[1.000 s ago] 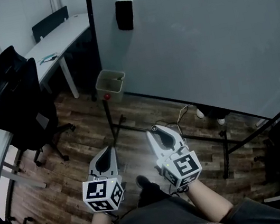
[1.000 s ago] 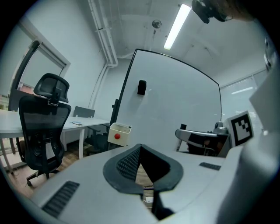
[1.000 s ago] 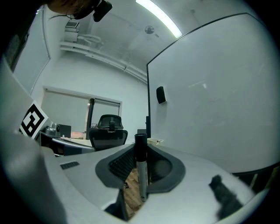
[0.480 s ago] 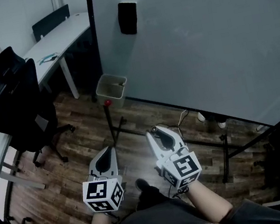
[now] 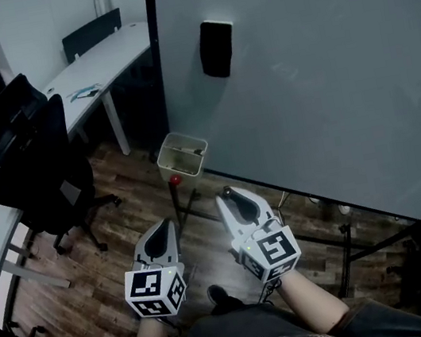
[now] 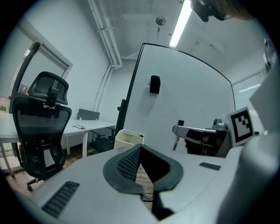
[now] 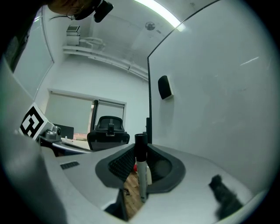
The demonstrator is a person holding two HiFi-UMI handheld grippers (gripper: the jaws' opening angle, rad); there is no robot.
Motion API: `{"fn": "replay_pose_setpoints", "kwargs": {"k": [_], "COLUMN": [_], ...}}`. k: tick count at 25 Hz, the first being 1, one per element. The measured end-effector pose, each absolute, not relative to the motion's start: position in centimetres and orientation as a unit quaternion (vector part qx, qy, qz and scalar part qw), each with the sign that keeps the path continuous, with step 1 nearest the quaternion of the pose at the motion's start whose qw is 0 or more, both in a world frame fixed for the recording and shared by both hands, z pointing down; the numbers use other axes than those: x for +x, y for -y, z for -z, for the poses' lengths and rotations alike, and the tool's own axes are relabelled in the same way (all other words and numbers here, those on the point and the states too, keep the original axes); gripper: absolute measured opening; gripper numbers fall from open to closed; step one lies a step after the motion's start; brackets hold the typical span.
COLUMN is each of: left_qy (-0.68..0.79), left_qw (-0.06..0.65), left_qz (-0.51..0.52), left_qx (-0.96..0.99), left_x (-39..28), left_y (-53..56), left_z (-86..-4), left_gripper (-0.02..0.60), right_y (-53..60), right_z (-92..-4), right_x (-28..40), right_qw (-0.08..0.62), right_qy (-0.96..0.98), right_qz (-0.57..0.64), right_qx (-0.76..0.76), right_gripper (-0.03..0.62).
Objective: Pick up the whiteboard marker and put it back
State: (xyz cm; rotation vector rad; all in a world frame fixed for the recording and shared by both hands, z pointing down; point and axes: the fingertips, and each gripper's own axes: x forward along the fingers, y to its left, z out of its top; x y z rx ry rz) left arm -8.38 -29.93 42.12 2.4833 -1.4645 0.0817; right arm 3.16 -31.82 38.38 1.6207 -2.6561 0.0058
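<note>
The whiteboard marker [image 7: 141, 171], white with a black cap, stands upright between the jaws of my right gripper [image 7: 140, 151], which is shut on it. In the head view the right gripper [image 5: 230, 195] points toward the whiteboard [image 5: 321, 63], and the marker's [image 5: 227, 191] dark cap shows at its tip. Beside it, lower left, my left gripper [image 5: 166, 226] is shut with nothing in it. The left gripper view shows its own jaws [image 6: 140, 148] closed to a point, with the right gripper [image 6: 197, 133] and the marker [image 6: 177, 139] off to the right.
A black eraser [image 5: 215, 48] hangs on the whiteboard. A pale waste bin [image 5: 182, 154] stands at the board's foot by a red knob [image 5: 174, 180]. A black office chair [image 5: 32, 163] and a white desk [image 5: 95, 63] are at left. The board's stand legs [image 5: 346, 253] cross the wooden floor.
The head view has shifted, so the whiteboard, eraser and bin sit lower and to the right in the picture. Both grippers keep their pose; the right one still holds the marker.
</note>
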Motion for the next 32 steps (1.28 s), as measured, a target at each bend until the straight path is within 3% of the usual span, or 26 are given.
{"fn": "replay_pose_setpoints", "kwargs": {"k": [16, 32], "left_qy": [0.551, 0.558], "left_qw": [0.118, 0.141], "left_qz": [-0.022, -0.052], "left_qx": [0.826, 0.816], "left_x": [-10.1, -11.8], "left_y": [38.4, 40.1], "left_z": [-41.0, -43.6], "left_gripper": [0.013, 0.013], "right_y": [42.4, 45.1], "right_z": [-35.3, -40.8], "right_x": [-0.3, -1.7], "right_qw": [-0.008, 0.011], "right_qy": [0.891, 0.891], "right_qz": [0.019, 0.002], "right_qx": [0.453, 0.454], "right_gripper": [0.086, 0.086]}}
